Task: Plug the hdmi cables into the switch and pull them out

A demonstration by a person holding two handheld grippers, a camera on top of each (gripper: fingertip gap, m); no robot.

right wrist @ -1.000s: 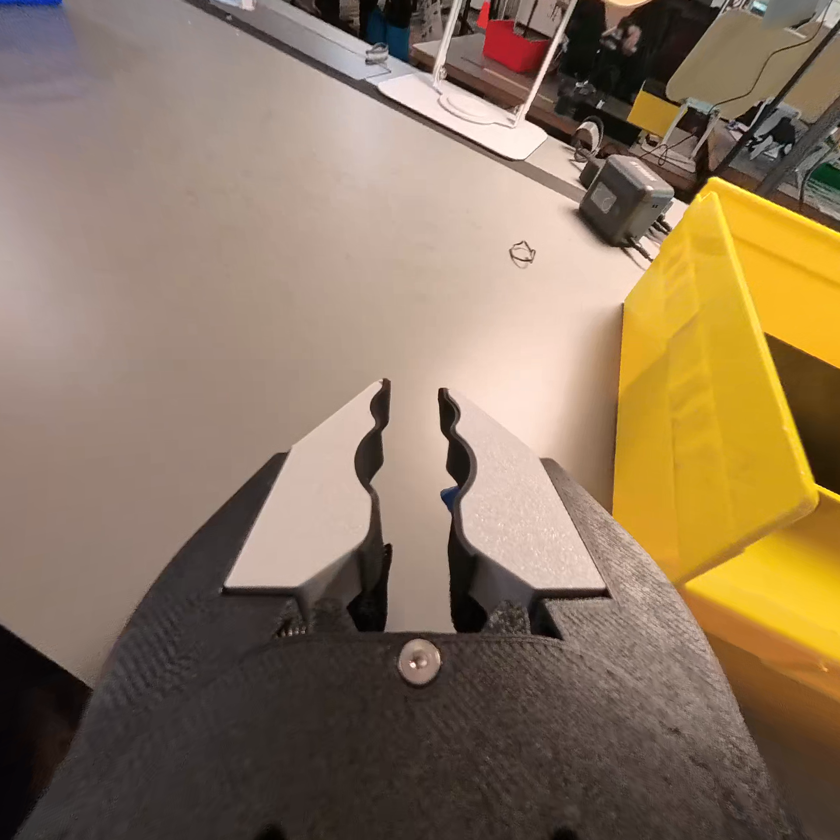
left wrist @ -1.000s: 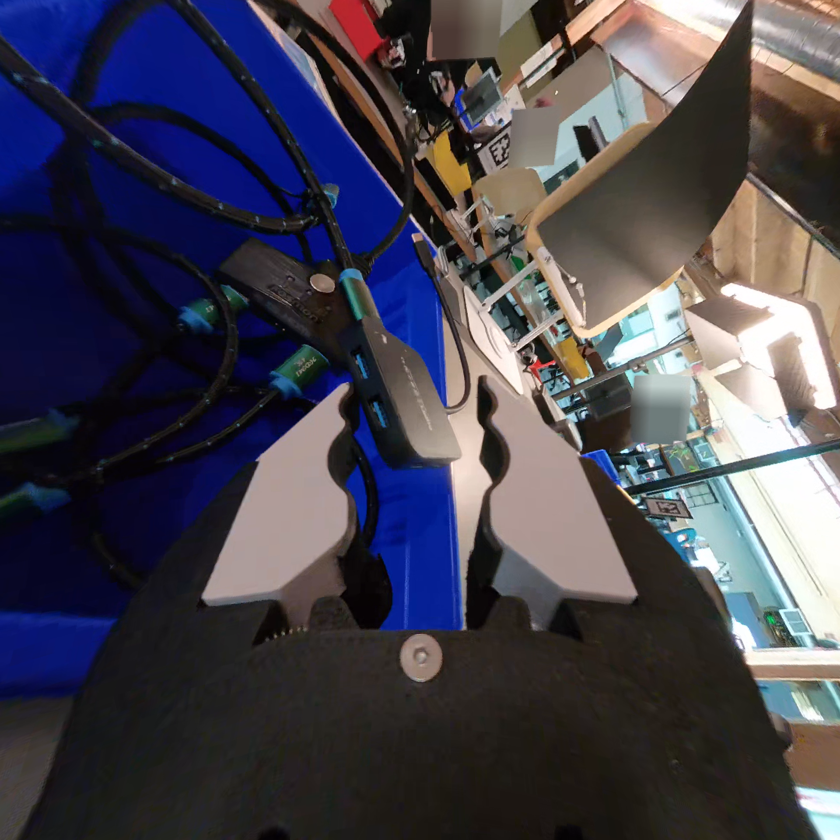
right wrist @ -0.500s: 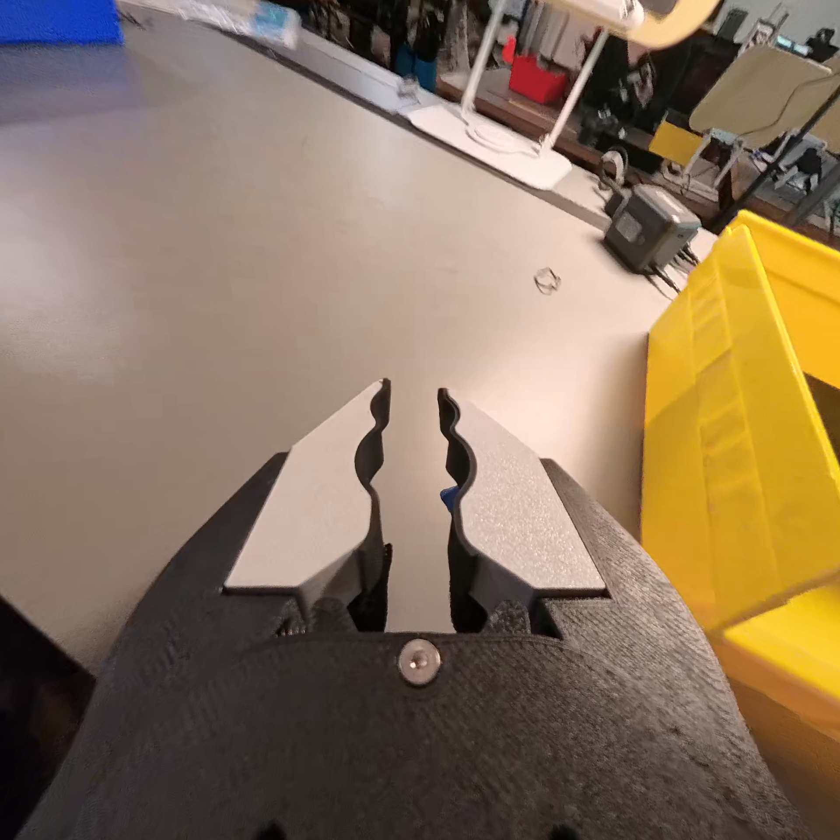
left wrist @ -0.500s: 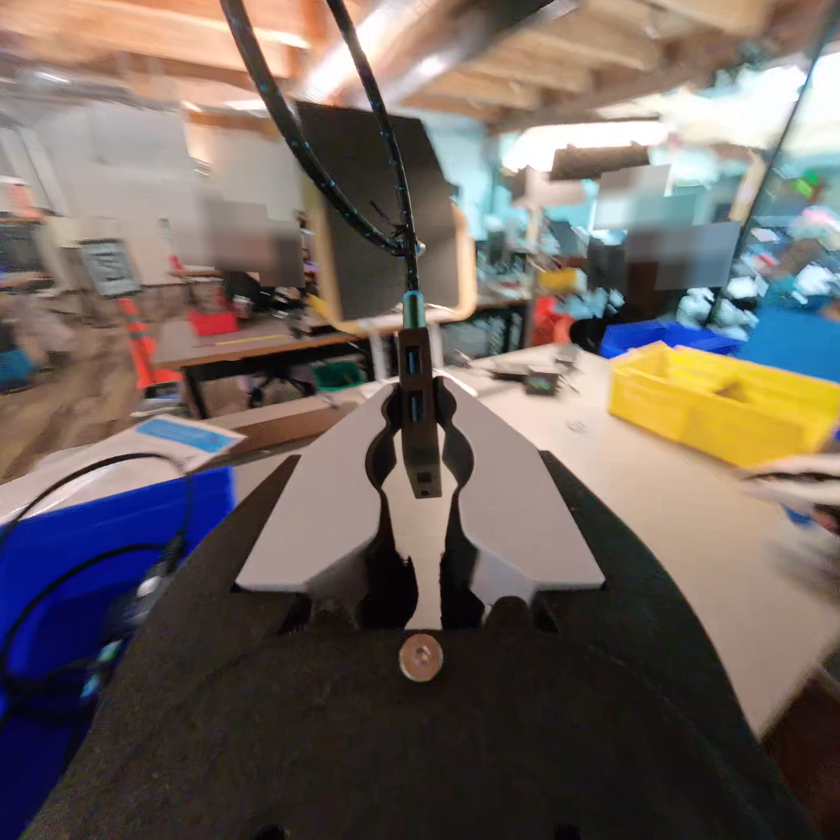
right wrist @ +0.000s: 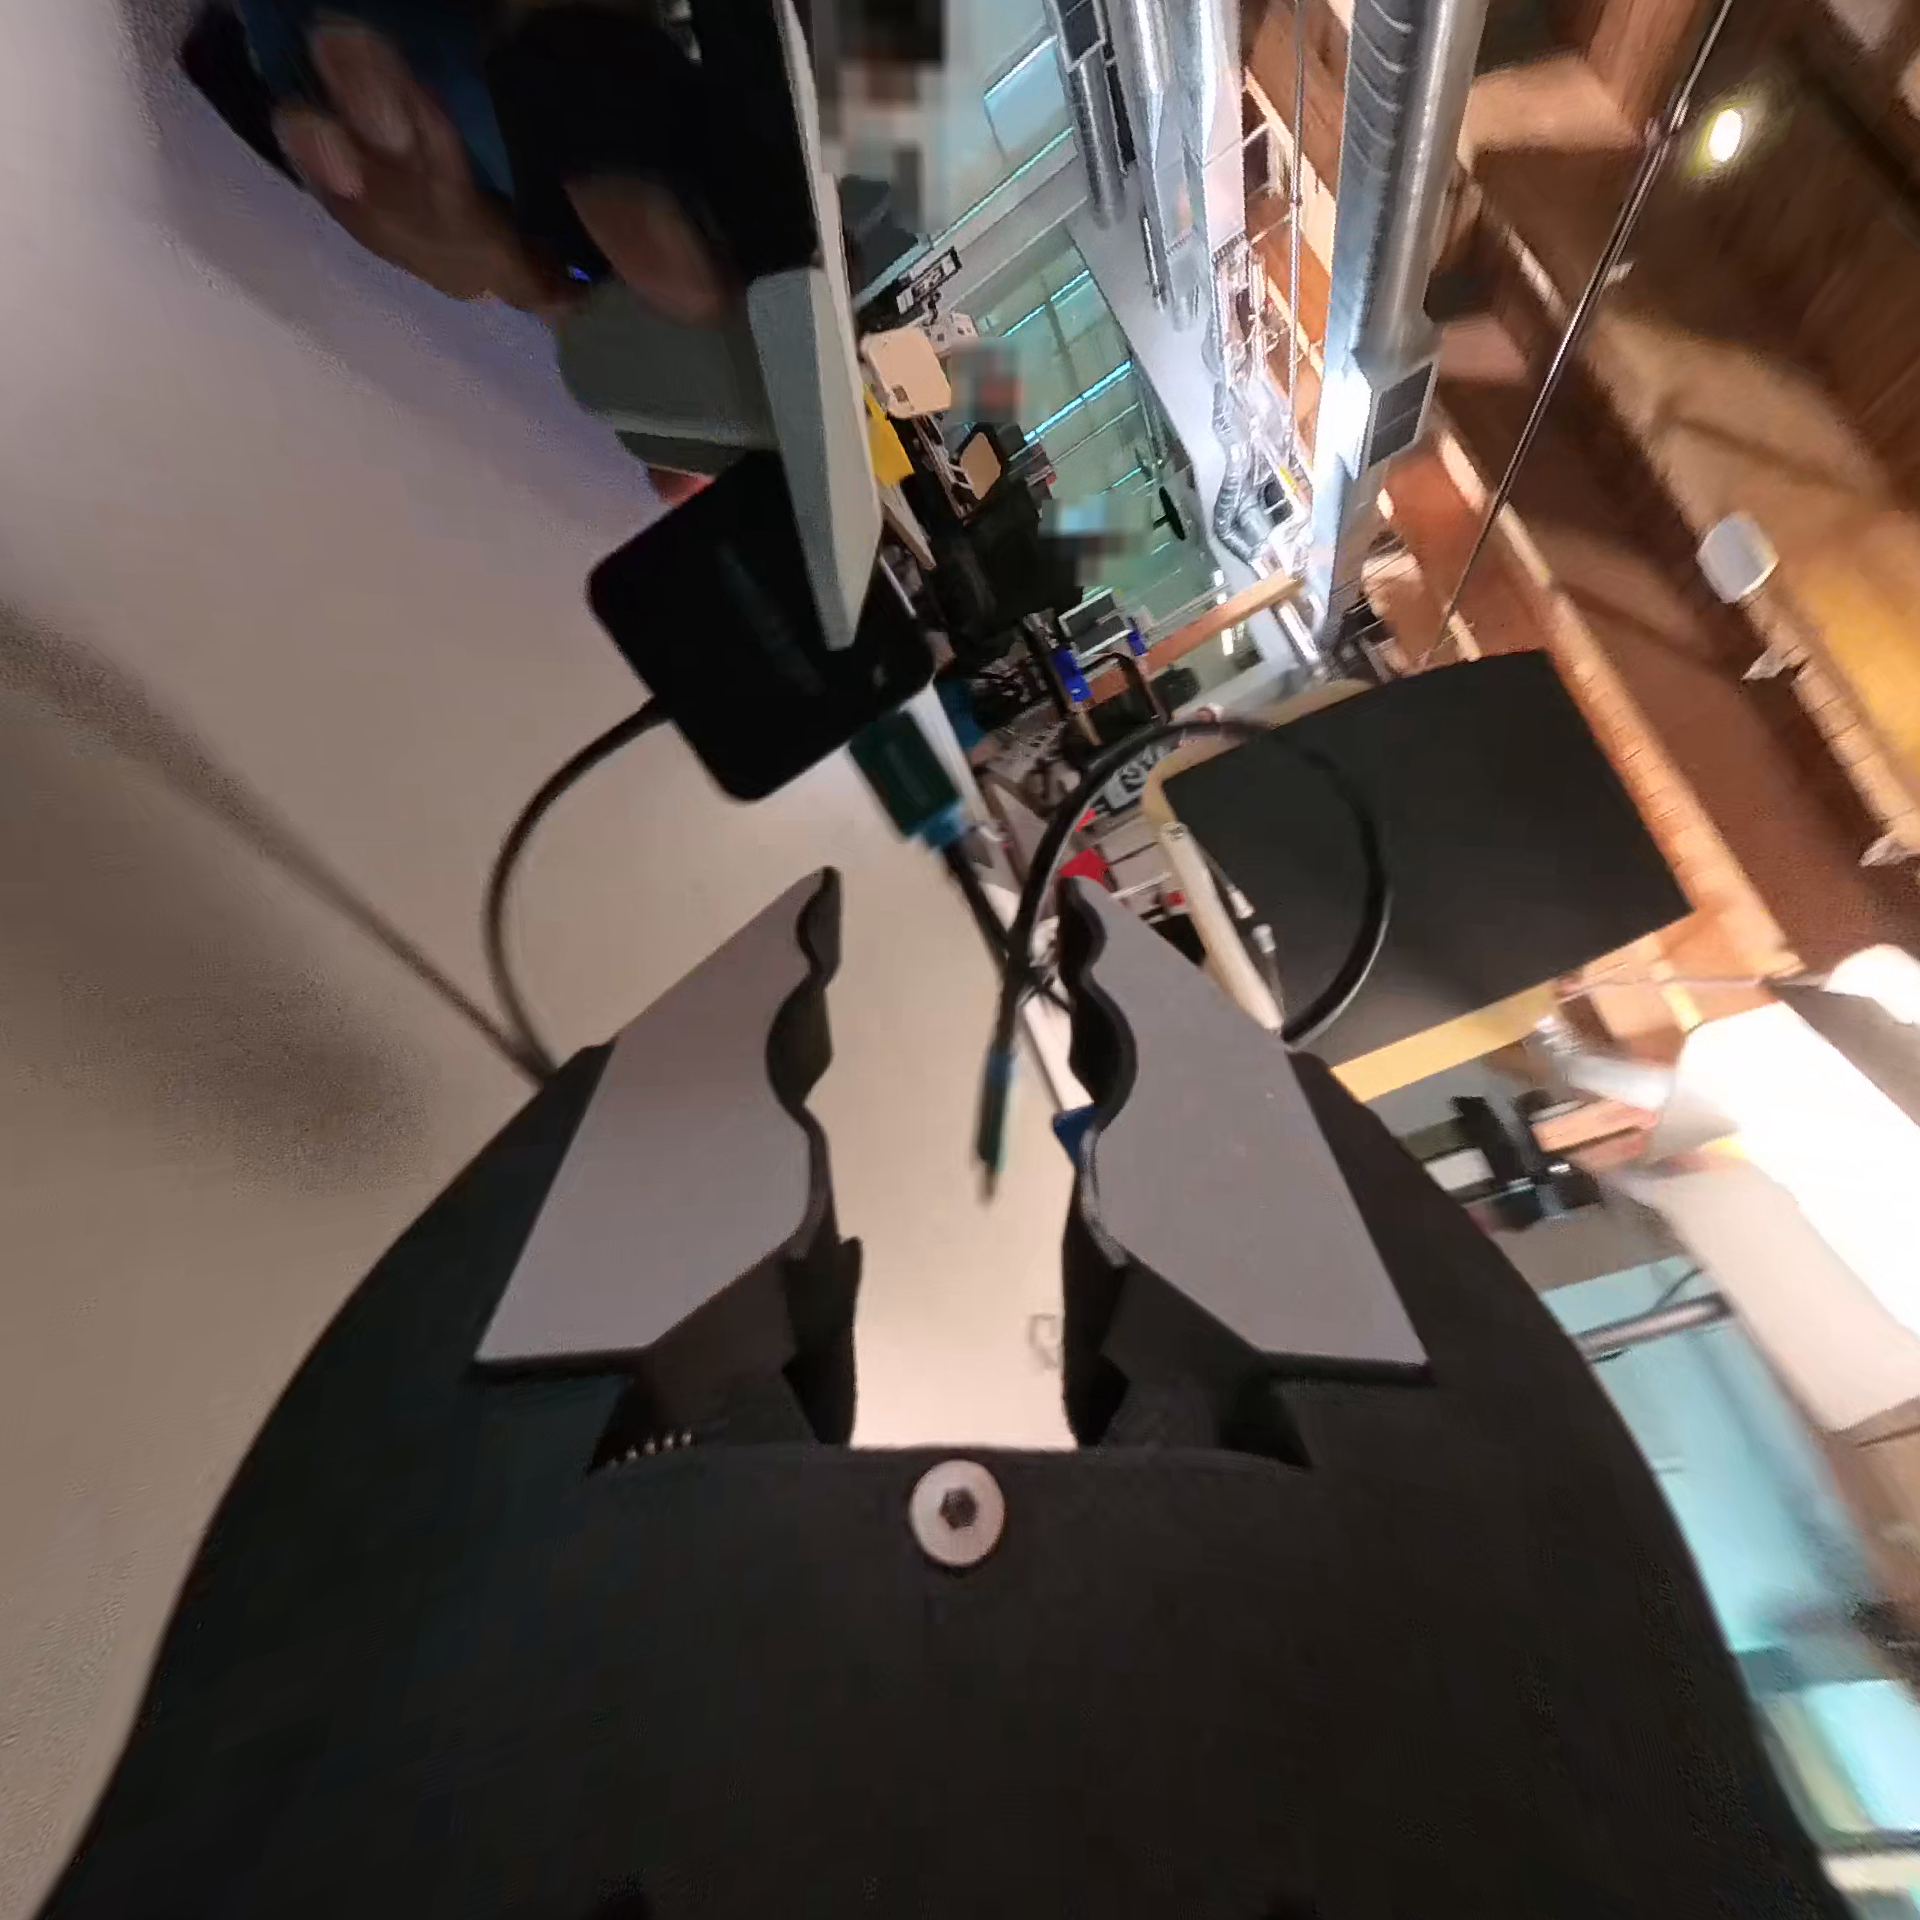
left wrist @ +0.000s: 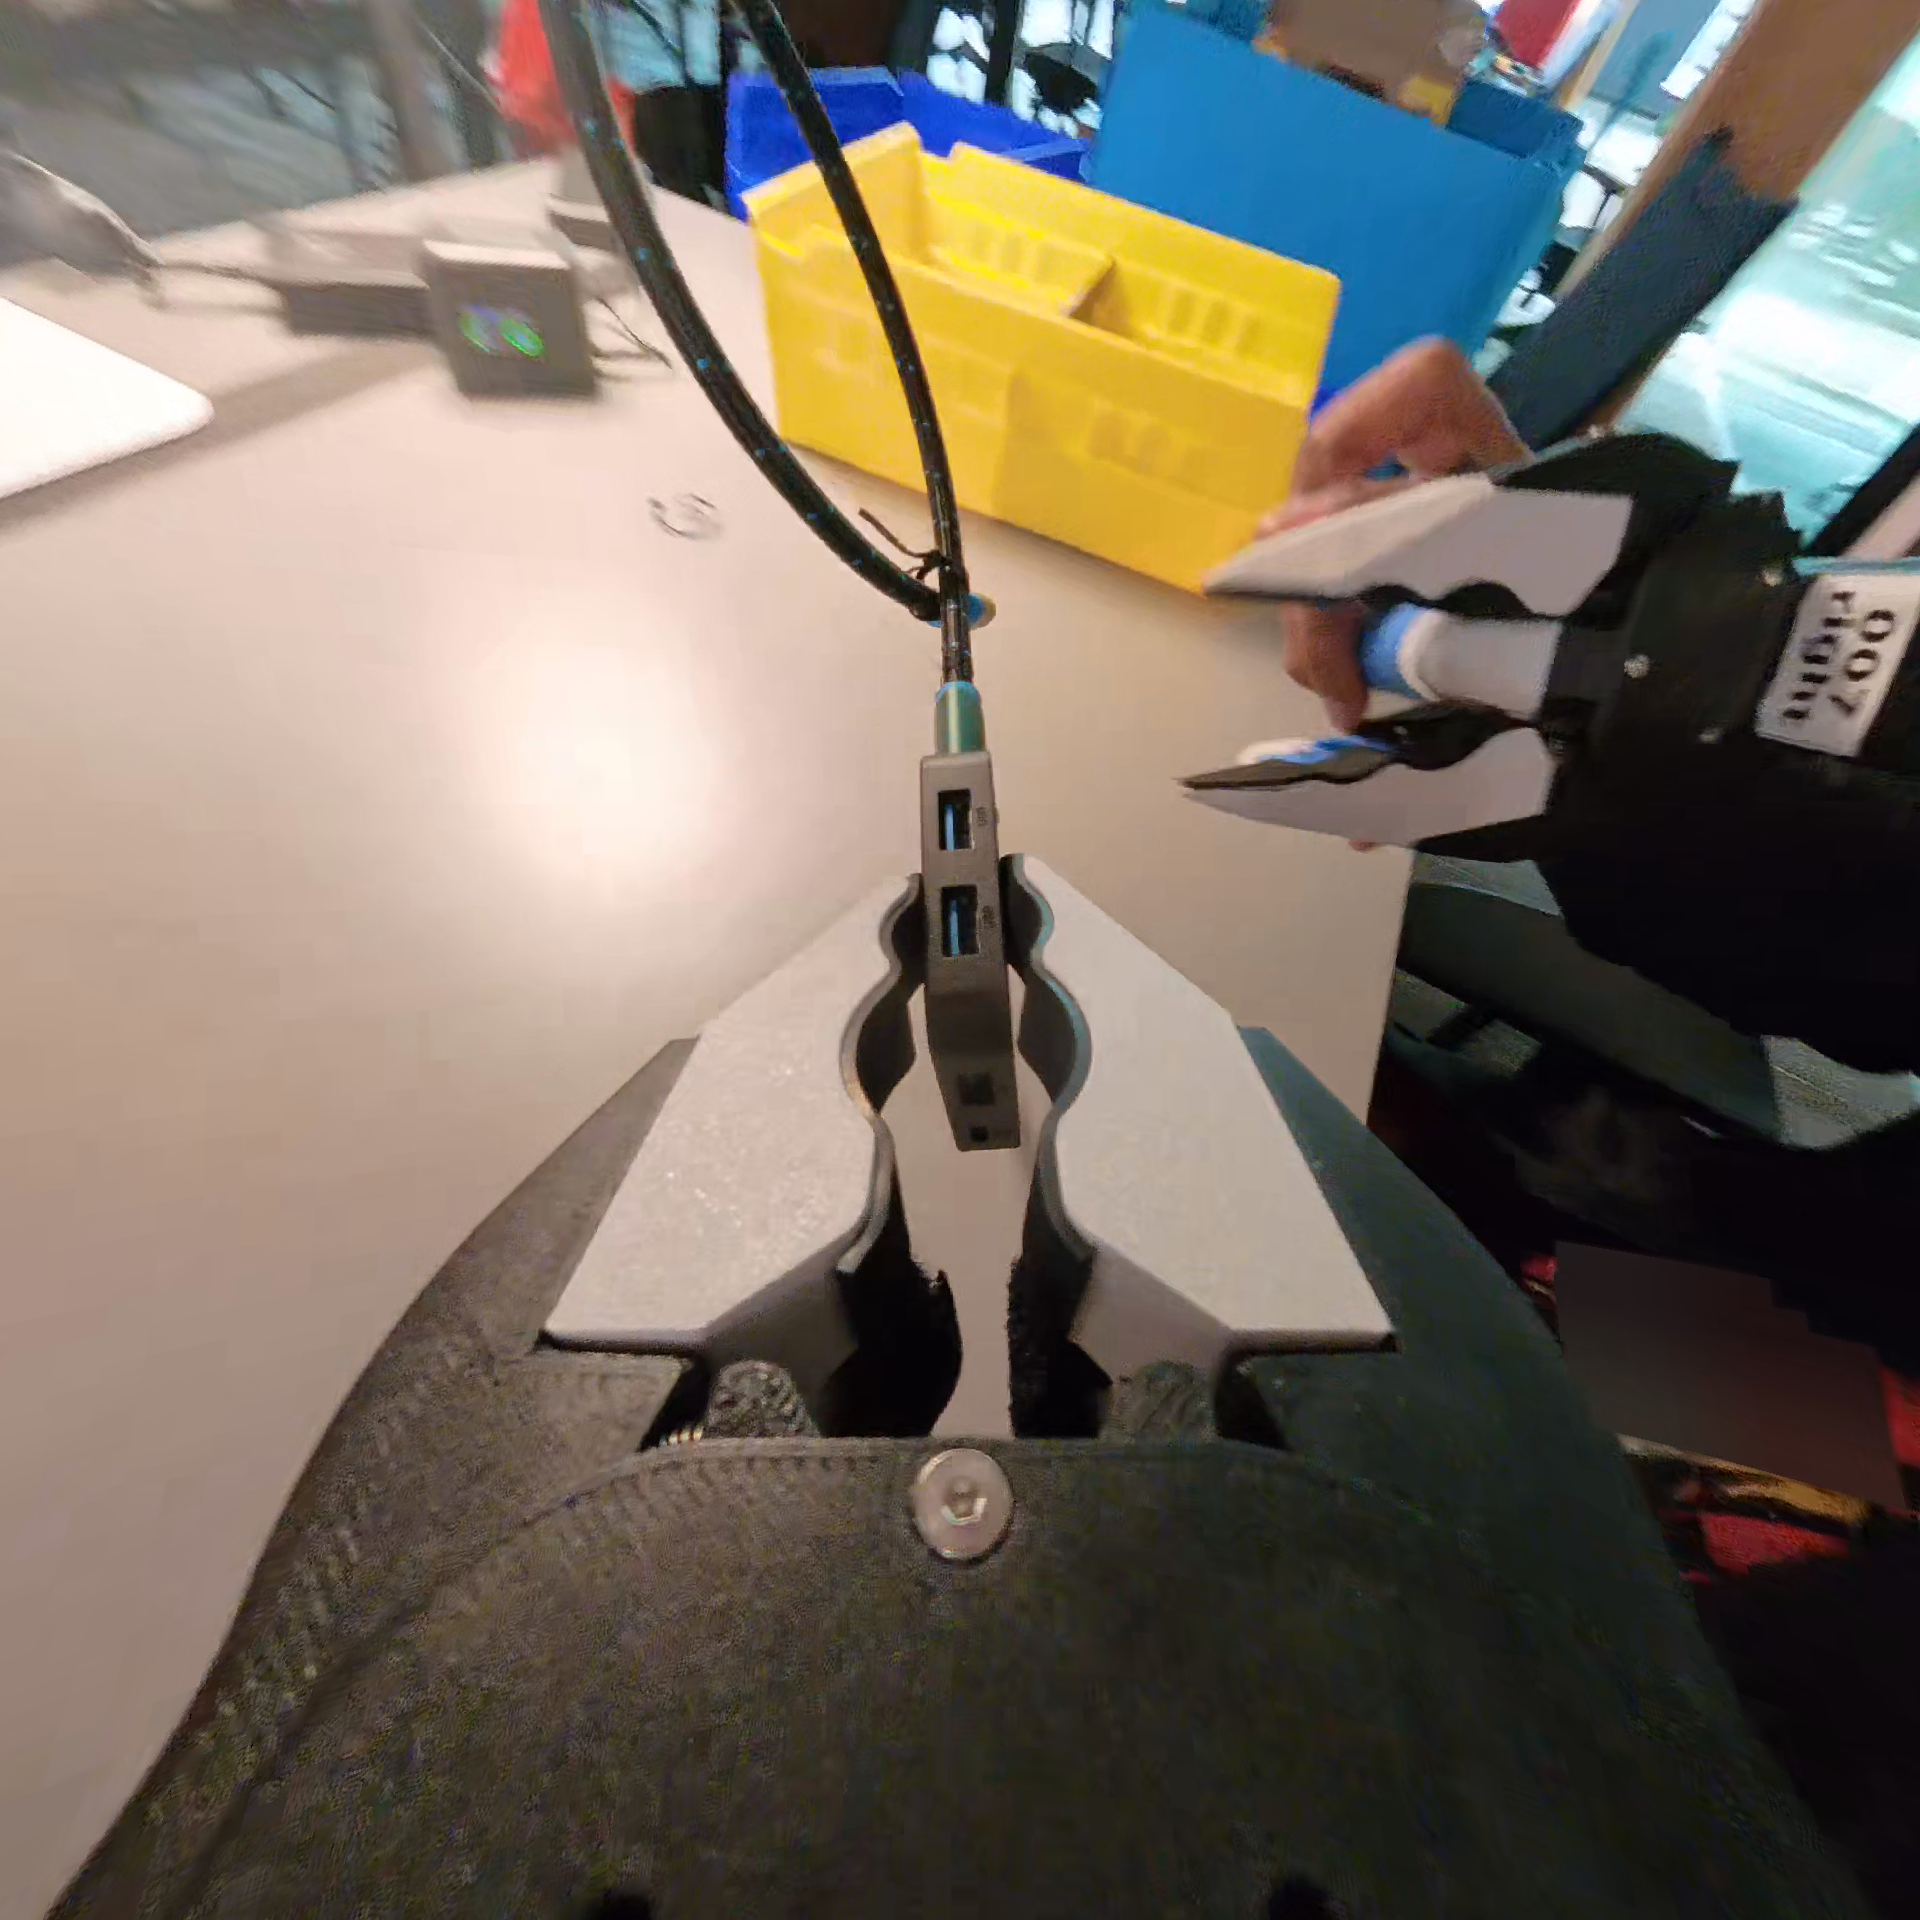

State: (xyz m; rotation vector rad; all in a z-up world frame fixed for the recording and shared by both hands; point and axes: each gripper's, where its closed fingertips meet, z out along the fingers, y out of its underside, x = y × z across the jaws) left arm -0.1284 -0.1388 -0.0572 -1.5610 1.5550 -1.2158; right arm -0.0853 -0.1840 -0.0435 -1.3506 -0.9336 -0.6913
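My left gripper [left wrist: 961, 883] is shut on the dark switch [left wrist: 971, 997] and holds it edge-on above the grey table [left wrist: 312, 779], its two blue ports facing me. A teal plug [left wrist: 954, 717] sits in the switch's far end, and its black braided cable [left wrist: 904, 395] loops up out of view. My right gripper [left wrist: 1195, 686], in a person's hand, is open just right of the switch. In the right wrist view the right gripper [right wrist: 951, 894] is open and points at the switch [right wrist: 748, 644]. A loose cable end [right wrist: 997, 1091] hangs blurred between its fingers, ungripped.
A yellow bin [left wrist: 1039, 343] stands at the table's far side, with blue bins [left wrist: 1320, 177] behind it. A small dark box with green lights [left wrist: 509, 332], a small ring [left wrist: 684, 514] and a white pad [left wrist: 73, 405] lie on the table.
My left gripper closed on the switch in the blue bin, lifted it out and swung it over the table. My right gripper turned toward it and opened wider.
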